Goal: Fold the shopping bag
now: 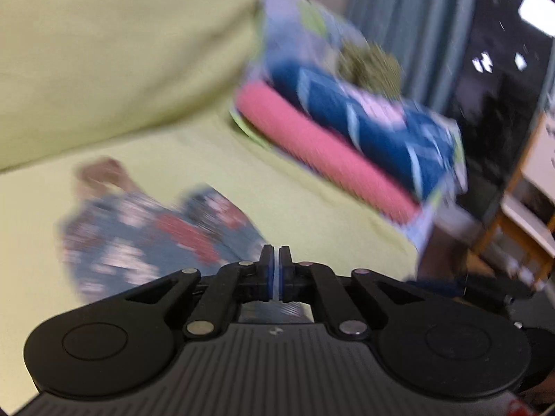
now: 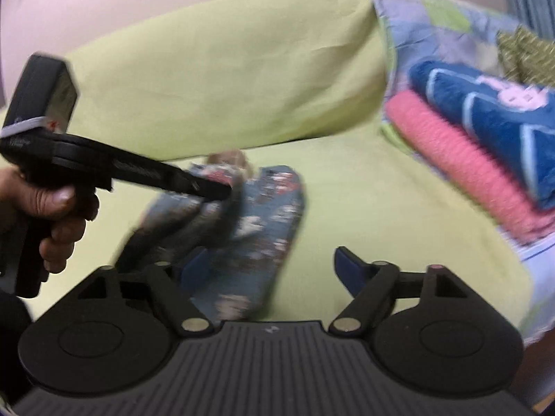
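Two claws over shopping bag (image 2: 242,228) on sofa (image 2: 364,190): left claw (image 1: 276,260) closed, empty; right claw (image 2: 267,270) apart. Fold apparently unfinished; next: regrip edge.

Patterned cloth shopping bag (image 2: 256,215) on a matt, smooth green fabric cover (image 2: 364,187).

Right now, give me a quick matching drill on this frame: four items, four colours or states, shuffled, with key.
Items:
1. shopping bag
2. left gripper
3. right gripper
4. rolled towel

Colours or states:
A. pink, under the blue towel
B. fingers wide apart, nothing held
C. blue with a floral print, lying on the green sofa
D. fingers shut together

Pairs: 1-C, 2-D, 3-B, 4-A
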{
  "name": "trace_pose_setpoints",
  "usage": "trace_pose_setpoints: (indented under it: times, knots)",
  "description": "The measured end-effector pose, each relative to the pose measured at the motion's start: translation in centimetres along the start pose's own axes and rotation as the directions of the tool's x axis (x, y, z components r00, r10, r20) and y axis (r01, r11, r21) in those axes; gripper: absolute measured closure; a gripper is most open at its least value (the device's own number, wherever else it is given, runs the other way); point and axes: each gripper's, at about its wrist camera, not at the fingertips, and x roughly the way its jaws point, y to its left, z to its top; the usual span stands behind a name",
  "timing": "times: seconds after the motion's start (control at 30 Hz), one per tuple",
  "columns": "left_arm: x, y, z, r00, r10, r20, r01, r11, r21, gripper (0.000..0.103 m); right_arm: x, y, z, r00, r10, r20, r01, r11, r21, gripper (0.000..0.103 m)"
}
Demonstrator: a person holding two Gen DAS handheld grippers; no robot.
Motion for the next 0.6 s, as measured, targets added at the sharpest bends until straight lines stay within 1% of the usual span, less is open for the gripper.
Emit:
trace_pose_setpoints:
  times: [0.03, 0.07, 0.13, 0.2, 0.23, 0.3, 0.37, 0.47, 0.57, 0.6]
  knots:
    - [-1.1, 1.0, 0.0, 0.999, 0.033, 0.017, -0.032, 0.999, -0.012, 0.087, 0.5, 0.1, 0.1, 0.999, 0.043, -0.005, -0.043, 0.999, 0.03, 0.02]
    - [-2.1, 2.1, -0.1, 0.997, 0.073, 0.023, -0.072, 0.997, -0.021, 0.082, 1.3, 0.1, 0.2, 0.996, 0.091, -0.013, -0.09, 0.993, 0.073, 0.019]
    - [-3.0, 4.2, -0.7, 0.988, 0.157, -0.004, -0.157, 0.987, -0.018, 0.082, 2.8, 0.3, 0.4, 0.986, 0.165, -0.024, -0.16, 0.977, 0.144, 0.016]
    - [-3.3, 5.1, -1.6, 0.975, 0.218, -0.042, -0.217, 0.976, 0.023, 0.082, 4.8, 0.7, 0.7, 0.976, 0.213, -0.032, -0.203, 0.96, 0.192, 0.016]
    - [-3.3, 5.2, -2.2, 0.97, 0.237, -0.055, -0.235, 0.971, 0.045, 0.082, 5.6, 0.8, 0.9, 0.974, 0.224, -0.034, -0.212, 0.954, 0.21, 0.016]
    - [-3.1, 5.1, -3.5, 0.967, 0.242, -0.08, -0.235, 0.968, 0.09, 0.081, 7.6, 0.9, 1.3, 0.971, 0.237, -0.04, -0.219, 0.942, 0.254, 0.016]
    - [-2.6, 4.6, -4.7, 0.967, 0.238, -0.095, -0.226, 0.967, 0.119, 0.081, 9.7, 0.6, 1.9, 0.972, 0.23, -0.056, -0.204, 0.932, 0.3, 0.016]
    - [-1.9, 4.1, -5.9, 0.977, 0.189, -0.098, -0.178, 0.978, 0.109, 0.079, 12.7, 0.3, 2.9, 0.967, 0.241, -0.087, -0.199, 0.919, 0.341, 0.016]
    - [-1.5, 3.7, -6.6, 0.979, 0.185, -0.085, -0.174, 0.977, 0.127, 0.08, 15.4, 0.2, 3.3, 0.958, 0.261, -0.121, -0.2, 0.908, 0.368, 0.016]
    - [-1.6, 3.7, -6.9, 0.979, 0.186, -0.082, -0.175, 0.976, 0.132, 0.08, 16.2, 0.1, 3.3, 0.956, 0.261, -0.133, -0.194, 0.905, 0.379, 0.022]
